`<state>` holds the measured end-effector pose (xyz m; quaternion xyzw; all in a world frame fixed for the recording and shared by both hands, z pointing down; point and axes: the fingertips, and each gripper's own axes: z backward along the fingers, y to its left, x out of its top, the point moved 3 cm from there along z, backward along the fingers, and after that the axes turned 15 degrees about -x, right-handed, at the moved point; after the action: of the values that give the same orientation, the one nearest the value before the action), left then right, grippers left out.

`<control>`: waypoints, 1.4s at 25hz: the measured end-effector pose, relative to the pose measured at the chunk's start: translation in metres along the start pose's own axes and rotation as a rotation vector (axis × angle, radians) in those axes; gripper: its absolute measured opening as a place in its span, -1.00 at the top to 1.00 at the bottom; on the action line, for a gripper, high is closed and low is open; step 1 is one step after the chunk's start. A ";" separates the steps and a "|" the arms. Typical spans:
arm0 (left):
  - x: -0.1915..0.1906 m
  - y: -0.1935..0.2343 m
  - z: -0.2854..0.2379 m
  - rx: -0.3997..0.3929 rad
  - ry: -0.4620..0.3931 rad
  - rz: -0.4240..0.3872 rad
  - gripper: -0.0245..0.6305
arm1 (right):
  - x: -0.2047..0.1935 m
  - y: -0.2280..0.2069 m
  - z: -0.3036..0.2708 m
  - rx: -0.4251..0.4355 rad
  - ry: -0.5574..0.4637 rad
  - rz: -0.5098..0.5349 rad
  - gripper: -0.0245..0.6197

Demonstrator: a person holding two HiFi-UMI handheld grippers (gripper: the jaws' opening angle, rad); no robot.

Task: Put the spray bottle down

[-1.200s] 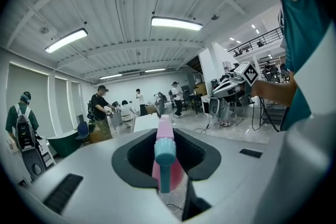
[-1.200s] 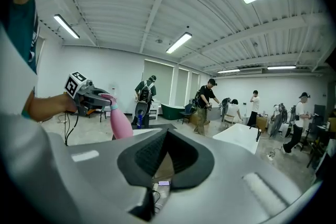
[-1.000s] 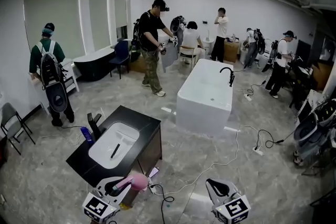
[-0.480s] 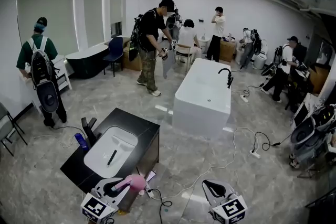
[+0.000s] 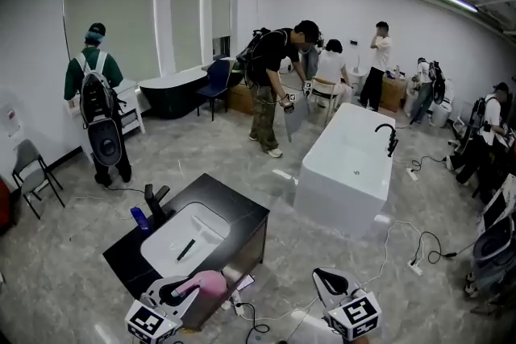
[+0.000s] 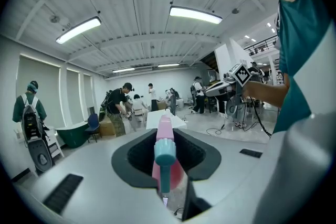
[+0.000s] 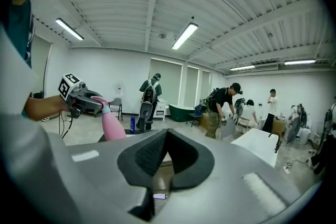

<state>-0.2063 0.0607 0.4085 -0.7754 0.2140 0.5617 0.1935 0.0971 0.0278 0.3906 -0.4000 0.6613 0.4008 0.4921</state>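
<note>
A pink spray bottle (image 5: 208, 284) with a teal nozzle (image 6: 164, 150) lies level in my left gripper (image 5: 192, 287), which is shut on it at the bottom left of the head view. It hangs over the near corner of a black vanity (image 5: 246, 215) with a white basin (image 5: 205, 223). The right gripper view shows the bottle (image 7: 113, 126) and left gripper (image 7: 86, 100) out to its left. My right gripper (image 5: 328, 283) floats at the bottom right, jaws together, with nothing in them.
A black faucet (image 5: 155, 202) and a blue bottle (image 5: 139, 217) stand on the vanity's far left. Beyond it sits a white bathtub (image 5: 355, 169). Cables (image 5: 403, 242) trail over the floor. Several people stand around the room; a folding chair (image 5: 32, 173) is at left.
The whole scene has slid right in the head view. The vanity sits closer under both grippers. The pink bottle stays held in the left gripper.
</note>
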 end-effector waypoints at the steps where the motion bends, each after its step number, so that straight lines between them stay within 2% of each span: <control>1: 0.003 0.003 -0.005 0.017 -0.002 0.003 0.65 | 0.001 -0.006 -0.009 0.013 -0.002 0.004 0.90; 10: 0.001 0.021 -0.037 0.135 0.019 0.068 0.65 | 0.002 -0.038 -0.077 0.142 -0.006 0.021 0.90; 21: 0.010 0.027 -0.089 0.212 0.067 0.066 0.65 | -0.016 -0.094 -0.109 0.203 -0.011 -0.001 0.90; 28: 0.014 0.034 -0.118 0.169 0.085 0.062 0.65 | -0.035 -0.124 -0.107 0.155 0.022 -0.024 0.90; 35: 0.015 0.079 -0.141 0.067 0.060 0.037 0.65 | -0.034 -0.129 -0.107 0.040 0.058 -0.039 0.90</control>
<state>-0.1343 -0.0827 0.4313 -0.7809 0.2527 0.5342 0.2021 0.1878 -0.1132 0.4267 -0.4141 0.6752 0.3661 0.4885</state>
